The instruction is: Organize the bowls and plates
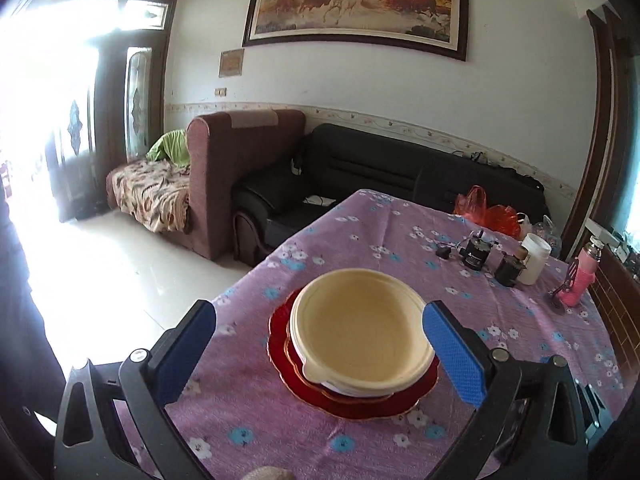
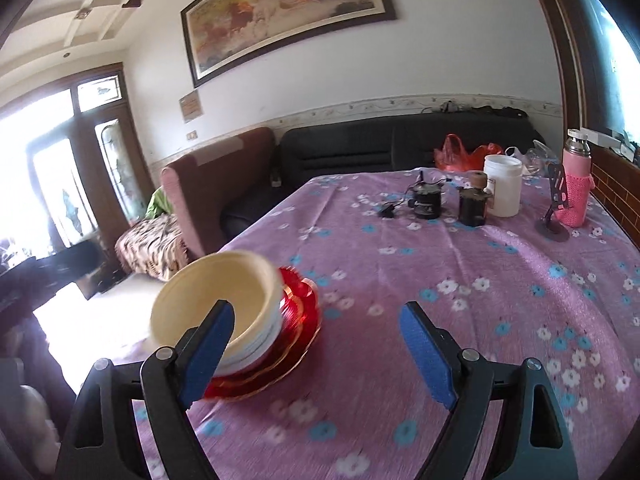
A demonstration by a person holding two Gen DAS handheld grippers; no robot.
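Blue-padded fingers (image 1: 188, 350) of the left gripper (image 1: 320, 354) stand spread wide at the bottom of the left wrist view, with nothing pinched; the cream bowl (image 1: 360, 332) shows in the gap between them, apart from both pads. That bowl sits on top of a stack: white bowls (image 2: 256, 350) beneath it, then red plates (image 1: 288, 376) with gold rims, all resting on the purple floral tablecloth (image 1: 400, 232) in the lower centre of the frame. Seen from the right wrist, the right gripper (image 2: 316, 348) is likewise spread and empty, and the stack lies to the lower left, partly behind its left finger (whether the pad touches the bowl's rim cannot be told, since the stack is blurred). This view shows the stack from the side, so the layered white bowls and several plate edges are plain, whereas the left wrist view looks down into the cream bowl. At the upper right of both frames stand a white jar (image 2: 502, 190), two dark cylinders (image 2: 472, 206), a pink bottle (image 2: 576, 184) and a red plastic bag (image 2: 456, 156). A horse painting (image 1: 356, 4) hangs on the wall above a black sofa (image 1: 360, 172).
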